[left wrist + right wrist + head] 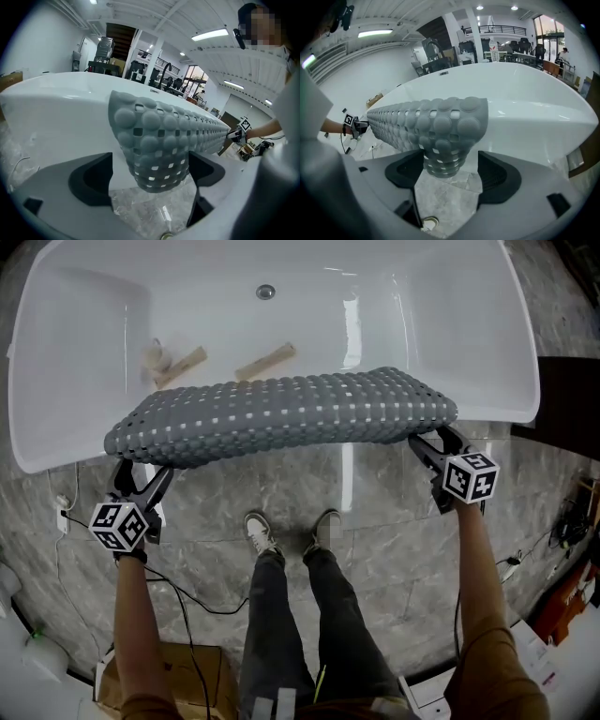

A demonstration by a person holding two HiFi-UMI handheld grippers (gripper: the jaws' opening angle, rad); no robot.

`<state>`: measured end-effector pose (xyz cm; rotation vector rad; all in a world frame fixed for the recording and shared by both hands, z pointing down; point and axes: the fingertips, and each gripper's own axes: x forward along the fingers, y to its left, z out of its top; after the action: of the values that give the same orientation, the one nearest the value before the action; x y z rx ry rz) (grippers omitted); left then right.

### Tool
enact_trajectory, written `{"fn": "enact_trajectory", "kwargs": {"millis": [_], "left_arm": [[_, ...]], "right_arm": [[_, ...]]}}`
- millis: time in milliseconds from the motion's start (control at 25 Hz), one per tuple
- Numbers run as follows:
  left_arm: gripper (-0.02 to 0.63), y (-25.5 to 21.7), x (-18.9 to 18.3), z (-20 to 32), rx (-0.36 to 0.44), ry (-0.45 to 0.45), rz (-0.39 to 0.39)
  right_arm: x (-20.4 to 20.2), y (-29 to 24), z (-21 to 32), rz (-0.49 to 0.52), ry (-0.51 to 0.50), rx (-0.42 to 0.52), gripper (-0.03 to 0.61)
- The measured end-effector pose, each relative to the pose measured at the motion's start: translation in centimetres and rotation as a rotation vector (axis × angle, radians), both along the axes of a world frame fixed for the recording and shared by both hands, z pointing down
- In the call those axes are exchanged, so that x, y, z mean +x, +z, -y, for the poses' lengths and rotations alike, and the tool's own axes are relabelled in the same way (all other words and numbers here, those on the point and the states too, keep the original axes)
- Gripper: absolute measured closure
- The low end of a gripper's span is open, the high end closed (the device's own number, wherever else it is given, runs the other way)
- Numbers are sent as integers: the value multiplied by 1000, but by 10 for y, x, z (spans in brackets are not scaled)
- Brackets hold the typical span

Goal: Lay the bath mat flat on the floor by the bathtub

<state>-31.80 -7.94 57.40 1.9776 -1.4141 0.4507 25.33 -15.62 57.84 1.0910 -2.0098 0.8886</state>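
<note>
A grey, bumpy, perforated bath mat stretches folded in a long band across the near rim of the white bathtub, above the marble floor. My left gripper is at its left end and my right gripper at its right end. In the left gripper view the mat's end hangs between the wide jaws of the left gripper, with a gap on the left side. In the right gripper view the mat's other end sits between the spread jaws of the right gripper, with a gap on the right.
Two wooden brush-like pieces lie inside the tub near its drain. The person's shoes stand on the grey marble floor just before the tub. A cardboard box and cables lie behind at the left; dark furniture is at the right.
</note>
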Motion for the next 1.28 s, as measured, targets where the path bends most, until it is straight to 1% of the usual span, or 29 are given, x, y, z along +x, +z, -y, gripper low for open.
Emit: {"fn": "enact_trajectory", "kwargs": {"millis": [120, 320, 480, 560, 600, 640, 760, 840, 960, 1040, 1120, 1280], "left_arm": [[112, 5, 4, 4, -8, 3, -5], [109, 9, 7, 8, -12, 27, -21], [109, 12, 6, 7, -18, 54, 7], [97, 13, 8, 7, -20, 58, 11], [90, 13, 10, 8, -20, 58, 3], [67, 12, 11, 9, -19, 58, -10], [69, 10, 21, 11, -15, 77, -58], [69, 10, 28, 11, -16, 86, -70], [71, 7, 30, 12, -9, 65, -79], [92, 5, 32, 12, -4, 62, -88], [158, 1, 37, 10, 2, 73, -103], [230, -7, 42, 8, 9, 90, -108]], "right_arm": [[-1, 7, 0, -11, -23, -15, 218], [-4, 10, 3, 6, -42, -18, 206], [-4, 13, 4, -8, -78, -24, 206], [0, 14, 3, -22, -106, -31, 183], [0, 14, 3, -18, -114, -35, 178], [0, 14, 3, -7, -120, -38, 178], [-11, 14, 2, 25, -151, -41, 179], [-20, 11, -1, 39, -171, -42, 179], [-26, 9, -2, 33, -177, -35, 179], [-27, 6, -2, 32, -177, -29, 184], [-29, 3, -3, 39, -173, -21, 202], [-34, -3, -7, 55, -164, -13, 248]]}}
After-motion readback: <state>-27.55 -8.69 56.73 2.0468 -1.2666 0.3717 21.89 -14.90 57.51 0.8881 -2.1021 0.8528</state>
